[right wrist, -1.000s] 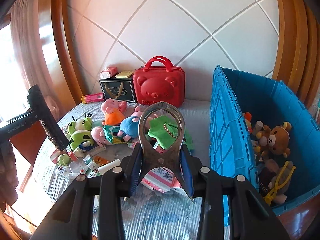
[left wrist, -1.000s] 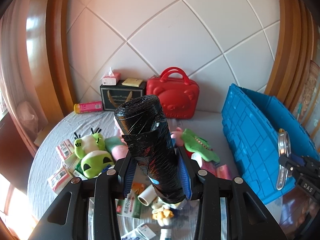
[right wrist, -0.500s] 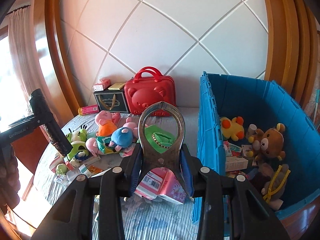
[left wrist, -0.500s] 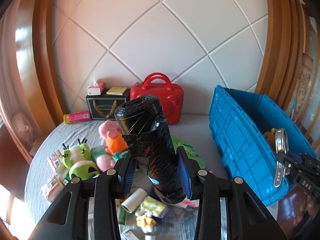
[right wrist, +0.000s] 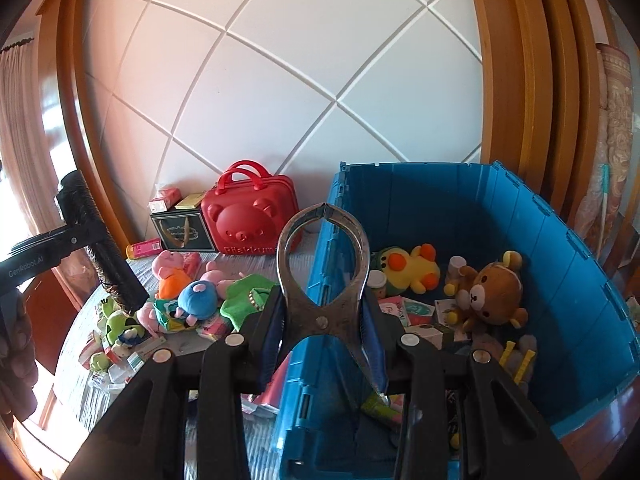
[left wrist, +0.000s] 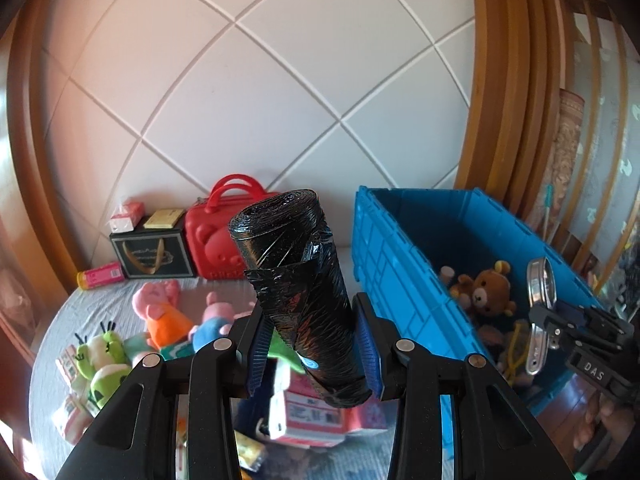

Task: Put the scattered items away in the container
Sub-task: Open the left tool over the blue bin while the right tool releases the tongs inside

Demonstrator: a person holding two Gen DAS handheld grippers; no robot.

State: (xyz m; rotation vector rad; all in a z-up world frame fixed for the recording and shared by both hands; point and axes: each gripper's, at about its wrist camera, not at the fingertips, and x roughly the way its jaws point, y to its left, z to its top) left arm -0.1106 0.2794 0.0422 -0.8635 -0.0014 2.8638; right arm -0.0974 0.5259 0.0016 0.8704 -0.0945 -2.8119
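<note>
My left gripper point(left wrist: 310, 350) is shut on a black roll of plastic bags point(left wrist: 298, 292), held upright above the scattered items, left of the blue crate point(left wrist: 394, 280). My right gripper point(right wrist: 324, 322) is shut on a metal clamp-like tool point(right wrist: 322, 268), held over the crate's left wall point(right wrist: 320, 360). The tool also shows in the left wrist view point(left wrist: 540, 312), above the crate. The crate holds a brown bear point(right wrist: 494, 292), a yellow duck plush point(right wrist: 408, 266) and small boxes. Plush toys point(right wrist: 188, 296) and small packets point(right wrist: 116, 356) lie on the grey tabletop.
A red bear-face case point(right wrist: 250, 220), a black box point(right wrist: 182, 232) with small packs on top and a pink tube point(right wrist: 144, 248) stand at the back by the white padded wall. Wooden frames flank both sides. The round table's edge point(right wrist: 60, 364) curves at the left.
Both grippers have risen and swung right toward the crate. The clamp tool now hangs over the crate's left wall, and the crate's inside shows in the left wrist view.
</note>
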